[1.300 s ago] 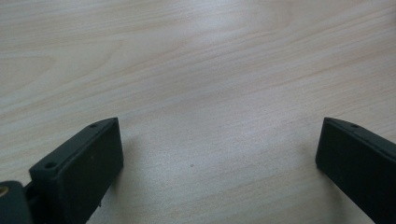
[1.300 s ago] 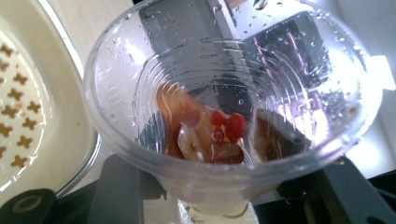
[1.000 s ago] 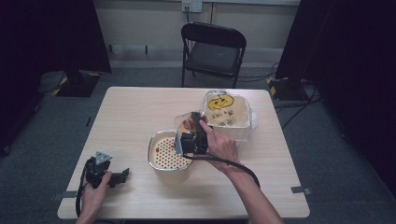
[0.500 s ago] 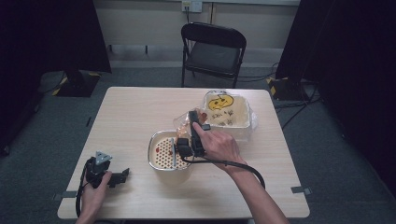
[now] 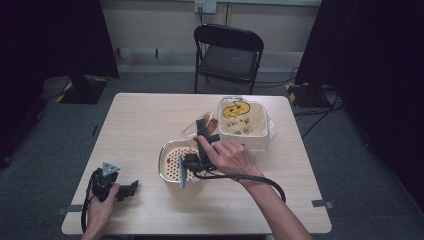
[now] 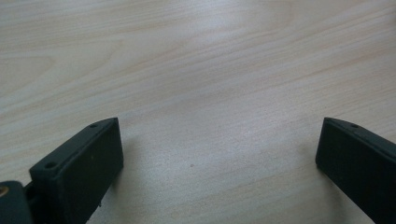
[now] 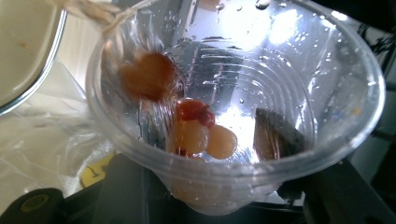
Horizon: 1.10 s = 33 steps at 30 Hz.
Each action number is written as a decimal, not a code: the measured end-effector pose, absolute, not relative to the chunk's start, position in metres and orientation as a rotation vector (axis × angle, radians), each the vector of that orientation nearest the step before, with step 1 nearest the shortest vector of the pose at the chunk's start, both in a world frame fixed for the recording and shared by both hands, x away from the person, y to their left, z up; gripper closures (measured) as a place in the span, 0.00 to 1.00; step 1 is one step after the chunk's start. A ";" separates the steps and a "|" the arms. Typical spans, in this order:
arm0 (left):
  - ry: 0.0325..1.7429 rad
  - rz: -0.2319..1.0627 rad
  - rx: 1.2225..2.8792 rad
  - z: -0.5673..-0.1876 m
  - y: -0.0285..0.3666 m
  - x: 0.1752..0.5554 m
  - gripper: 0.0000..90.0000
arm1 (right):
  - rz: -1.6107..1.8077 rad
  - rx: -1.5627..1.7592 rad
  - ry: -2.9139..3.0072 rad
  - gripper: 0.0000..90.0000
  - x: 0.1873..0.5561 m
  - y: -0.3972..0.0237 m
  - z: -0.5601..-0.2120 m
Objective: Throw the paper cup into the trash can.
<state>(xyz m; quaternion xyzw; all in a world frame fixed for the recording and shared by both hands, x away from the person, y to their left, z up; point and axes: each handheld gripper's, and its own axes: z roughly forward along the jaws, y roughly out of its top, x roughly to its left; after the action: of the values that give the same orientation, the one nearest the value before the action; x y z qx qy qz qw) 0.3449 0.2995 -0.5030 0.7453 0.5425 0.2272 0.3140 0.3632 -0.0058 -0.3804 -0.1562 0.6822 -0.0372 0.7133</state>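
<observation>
A clear plastic cup [image 7: 233,107] is pinched by the right tongs [image 5: 202,131] mid-surface; the left tongs [image 6: 219,158] are spread near the front-left corner.

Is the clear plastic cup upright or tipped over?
Tipped: the cup lies on its side in the right gripper, mouth facing its camera, beans inside.

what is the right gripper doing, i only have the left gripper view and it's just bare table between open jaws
observer: the right gripper is shut on a clear plastic cup, held tipped over.
operator: anything in the cup
observer: a few pale round pieces and some red bits, down at its bottom.
operator: what's near it
observer: a metal bowl with a perforated insert sits right beside it, near the middle of the table.
</observation>
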 end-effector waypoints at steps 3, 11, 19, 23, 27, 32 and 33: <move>1.431 0.598 1.962 -0.503 0.299 0.345 0.00 | -0.123 -0.391 1.476 0.56 0.363 -0.005 -0.382; 1.431 0.598 1.963 -0.503 0.299 0.345 0.00 | -0.251 -0.561 1.381 0.56 0.359 -0.002 -0.393; 1.433 0.600 1.963 -0.503 0.299 0.345 0.00 | -0.329 -0.662 1.266 0.56 0.357 0.001 -0.393; 1.432 0.599 1.963 -0.503 0.299 0.345 0.00 | -0.345 -0.676 1.253 0.56 0.357 0.002 -0.390; 1.433 0.601 1.963 -0.503 0.299 0.345 0.00 | -0.393 -0.711 1.212 0.57 0.355 0.001 -0.392; 1.433 0.600 1.960 -0.503 0.299 0.345 0.00 | -0.396 -0.723 1.199 0.57 0.355 -0.001 -0.392; 1.433 0.601 1.962 -0.503 0.299 0.345 0.00 | -0.424 -0.735 1.186 0.57 0.355 -0.001 -0.392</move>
<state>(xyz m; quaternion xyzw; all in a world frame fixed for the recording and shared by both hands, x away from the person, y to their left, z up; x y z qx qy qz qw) 0.3449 0.2993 -0.5031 0.7443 0.5436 0.2280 0.3138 0.3552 -0.0015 -0.3919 -0.3358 0.5417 -0.1938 0.7458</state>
